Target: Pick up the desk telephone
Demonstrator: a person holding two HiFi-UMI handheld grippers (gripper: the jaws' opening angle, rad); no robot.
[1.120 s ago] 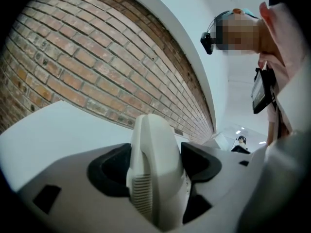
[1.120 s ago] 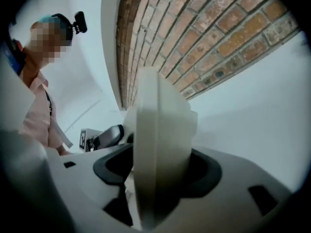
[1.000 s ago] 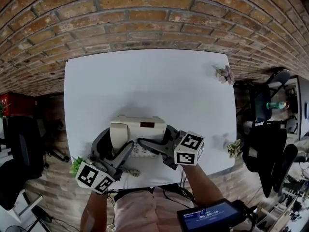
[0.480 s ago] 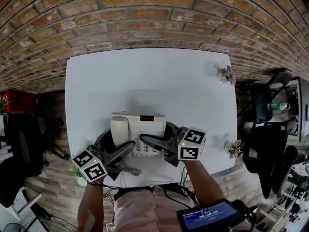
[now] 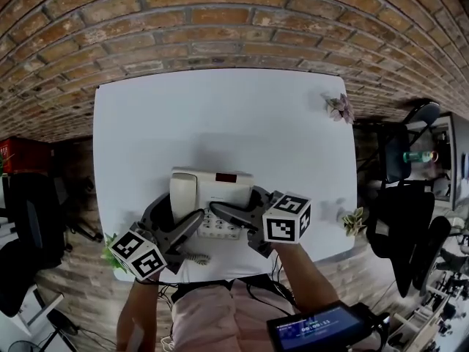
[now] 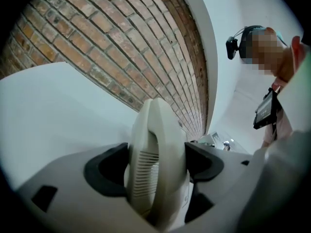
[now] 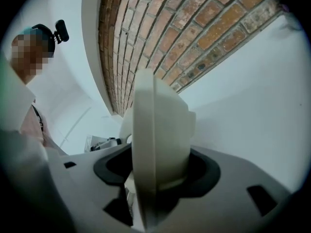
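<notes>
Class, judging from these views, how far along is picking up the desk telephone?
Done: both grippers are at the telephone. In hand: left gripper jaws, just closing, pinch its handset; right gripper jaws, just opening, clasp its right side. Left: lifting it off the table.

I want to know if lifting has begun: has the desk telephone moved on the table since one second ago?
No. The telephone keeps the same gap to the near edge of the table in the head view; no shift shows.
</notes>
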